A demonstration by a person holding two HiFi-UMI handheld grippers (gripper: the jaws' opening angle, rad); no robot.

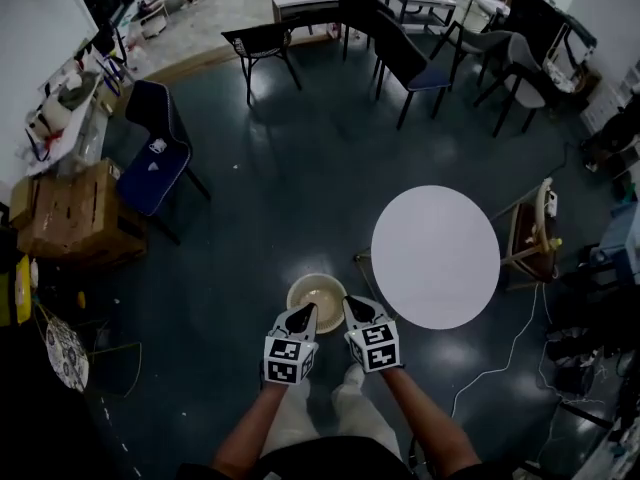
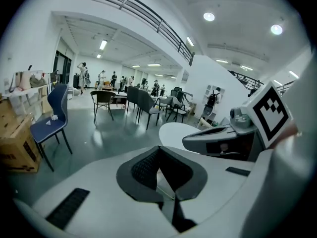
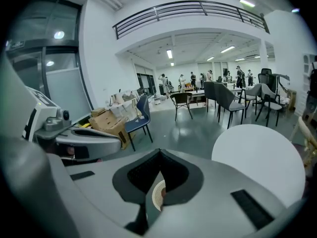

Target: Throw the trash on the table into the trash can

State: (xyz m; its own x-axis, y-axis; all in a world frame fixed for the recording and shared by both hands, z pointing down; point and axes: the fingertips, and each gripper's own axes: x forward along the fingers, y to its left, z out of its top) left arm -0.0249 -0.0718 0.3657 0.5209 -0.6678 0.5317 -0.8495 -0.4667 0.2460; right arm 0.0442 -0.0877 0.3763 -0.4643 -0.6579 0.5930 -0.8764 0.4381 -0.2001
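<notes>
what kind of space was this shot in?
Probably a large open office or lab hall, not a home: loose chairs and a round white table on a dark polished floor, a railed mezzanine overhead, cardboard boxes by the wall.

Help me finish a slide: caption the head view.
Left gripper and right gripper, both shut, side by side near a beige trash can beside a round white table.

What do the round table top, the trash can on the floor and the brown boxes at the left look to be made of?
The table top is probably laminate or painted board: flat, even matt white. The trash can is likely plastic: pale beige, with a perforated wall showing in the right gripper view. The boxes look like cardboard: dull brown, with visible seams.
</notes>
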